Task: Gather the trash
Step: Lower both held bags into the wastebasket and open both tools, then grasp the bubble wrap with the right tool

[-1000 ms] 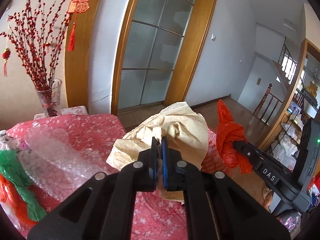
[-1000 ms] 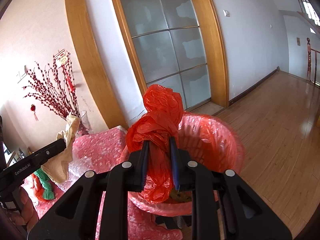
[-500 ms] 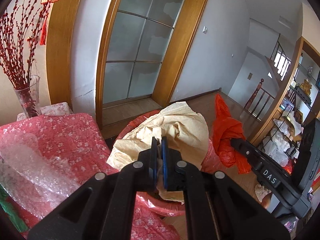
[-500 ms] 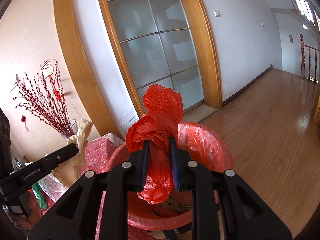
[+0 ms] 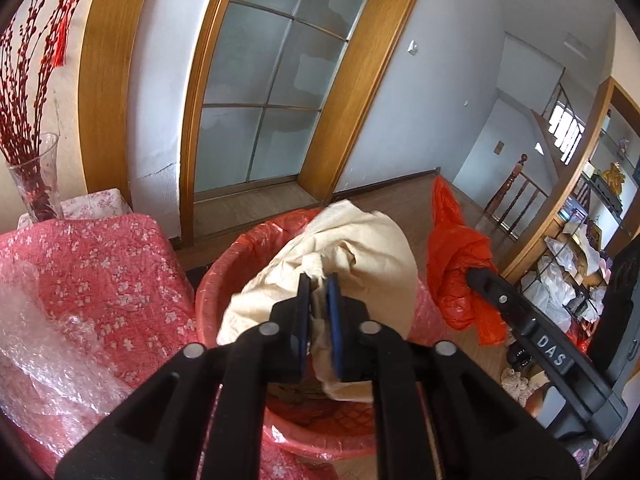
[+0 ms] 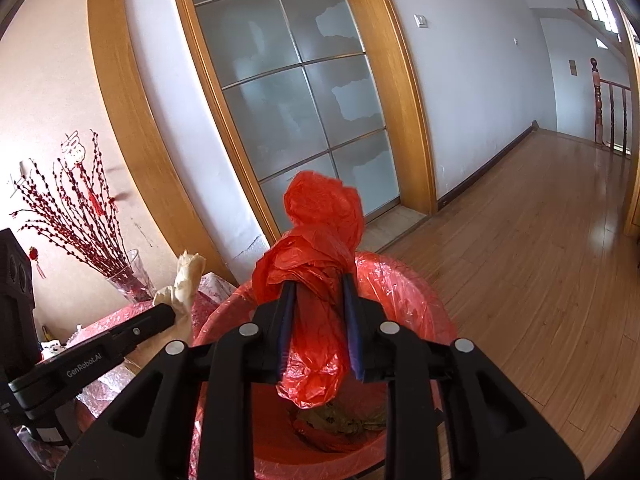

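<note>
My left gripper [image 5: 319, 280] is shut on a crumpled beige paper bag [image 5: 360, 248] and holds it over the red-lined trash bin [image 5: 236, 256]. My right gripper [image 6: 318, 284] is shut on a crumpled red plastic bag [image 6: 320, 224] and holds it above the same bin [image 6: 404, 292], which has brownish trash [image 6: 340, 420] at its bottom. In the left wrist view the red bag [image 5: 452, 256] hangs from the right gripper at the right. In the right wrist view the beige bag [image 6: 186, 280] shows at the left.
A table with a red flowered cloth [image 5: 96, 256] stands left of the bin, with bubble wrap [image 5: 36, 344] on it. A glass vase of red branches [image 5: 32, 184] stands by the wall. Wooden floor [image 6: 540, 240] stretches right. Shelves [image 5: 580, 248] stand at the far right.
Both grippers have moved from over the table to above the bin, with their bags still held. The left jaws have parted slightly around the beige bag.
</note>
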### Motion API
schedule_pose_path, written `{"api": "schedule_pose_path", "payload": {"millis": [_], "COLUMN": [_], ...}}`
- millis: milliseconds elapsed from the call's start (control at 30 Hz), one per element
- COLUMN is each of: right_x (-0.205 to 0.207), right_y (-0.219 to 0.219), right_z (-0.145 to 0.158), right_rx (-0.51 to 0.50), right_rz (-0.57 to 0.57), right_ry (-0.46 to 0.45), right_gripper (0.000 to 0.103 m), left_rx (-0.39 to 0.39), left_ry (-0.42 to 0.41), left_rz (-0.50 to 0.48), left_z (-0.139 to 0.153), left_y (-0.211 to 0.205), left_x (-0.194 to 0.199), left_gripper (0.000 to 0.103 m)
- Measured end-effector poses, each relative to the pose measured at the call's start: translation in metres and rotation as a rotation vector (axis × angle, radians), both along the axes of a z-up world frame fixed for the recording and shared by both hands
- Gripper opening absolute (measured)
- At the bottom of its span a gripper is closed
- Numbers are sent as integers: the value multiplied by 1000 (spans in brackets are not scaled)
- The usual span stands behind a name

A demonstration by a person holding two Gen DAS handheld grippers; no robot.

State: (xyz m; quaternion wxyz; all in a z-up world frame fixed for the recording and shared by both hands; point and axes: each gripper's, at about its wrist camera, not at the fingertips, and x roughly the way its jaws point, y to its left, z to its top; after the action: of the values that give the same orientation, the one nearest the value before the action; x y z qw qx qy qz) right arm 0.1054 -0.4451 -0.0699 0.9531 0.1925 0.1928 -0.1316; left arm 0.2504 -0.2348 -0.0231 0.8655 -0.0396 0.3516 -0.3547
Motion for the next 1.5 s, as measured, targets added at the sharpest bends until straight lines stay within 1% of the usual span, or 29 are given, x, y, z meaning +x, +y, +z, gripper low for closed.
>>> {"api": "schedule_pose_path", "payload": {"millis": [33, 67, 100, 200, 400, 533, 633, 800, 1000, 1233, 1367, 1500], "right_x": [1, 2, 2, 0, -5, -5, -3, 5, 23, 57, 79, 100], "right_y": [-2, -3, -5, -5, 7, 20, 31, 56, 110, 184, 230, 265], "right_z": [-1, -2, -4, -7, -7, -5, -4, -4, -5, -14, -22, -29], "right_rx": [3, 6, 11, 12, -50, -98, -121, -128, -159, -178, -193, -205], "right_rz": [-4, -6, -7, -12, -24, -10, 21, 102, 251, 438, 538, 600], "right_ry": [3, 6, 11, 16, 25, 27, 33, 42, 68, 114, 146, 185], "right_gripper": [30, 33, 38, 46, 54, 55, 55, 55, 55, 55, 55, 55], "left_rx": [5, 10, 15, 31, 71, 94, 103, 127, 174, 205, 190, 179], "left_ry": [3, 6, 9, 5, -31, -71, -102, -162, -234, -207, -200, -201], "left_rz": [7, 14, 23, 46, 112, 159, 195, 286, 439, 630, 712, 775], "left_z": [-1, -2, -4, -7, -9, -7, -3, 5, 12, 12, 16, 19], "left_y": [0, 0, 1, 8, 36, 59, 78, 121, 190, 278, 318, 354], "left_x": [1, 2, 4, 3, -7, -18, -26, -41, -63, -72, -77, -82], "left_gripper": [21, 26, 28, 30, 37, 38, 40, 43, 48, 48, 49, 51]}}
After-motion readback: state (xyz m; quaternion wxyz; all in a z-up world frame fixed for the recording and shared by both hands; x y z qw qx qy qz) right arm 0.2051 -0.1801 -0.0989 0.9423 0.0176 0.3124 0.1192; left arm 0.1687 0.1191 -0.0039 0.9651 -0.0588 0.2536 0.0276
